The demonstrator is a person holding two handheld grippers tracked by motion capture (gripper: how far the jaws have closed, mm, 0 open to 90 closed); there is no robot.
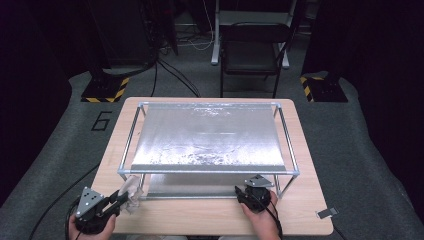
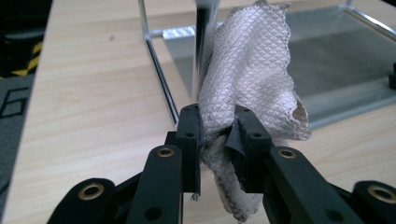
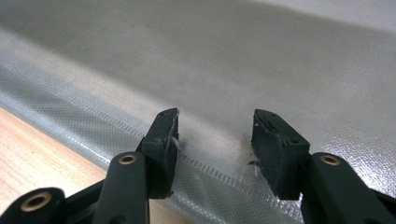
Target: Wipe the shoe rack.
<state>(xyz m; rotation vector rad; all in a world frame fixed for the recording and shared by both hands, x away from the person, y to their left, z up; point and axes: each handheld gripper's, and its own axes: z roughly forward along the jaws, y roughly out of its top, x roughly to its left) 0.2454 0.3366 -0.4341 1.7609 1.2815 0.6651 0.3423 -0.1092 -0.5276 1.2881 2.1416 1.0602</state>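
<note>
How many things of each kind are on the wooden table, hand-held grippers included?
Hand-held grippers: 2, left and right
White cloth: 1
Metal frame with silvery sheet: 1
Small grey clip: 1
Total: 5

Left gripper (image 1: 121,198) was held low in the left hand (image 1: 89,227), angled up and to the right, grey plate on top. Its jaws were clamped tight with only a narrow gap between them, material pinched in that gap. Right gripper (image 1: 242,192) sat in the right hand (image 1: 262,217), pointing forward. Its jaws stood wide apart, nothing between them.
</note>
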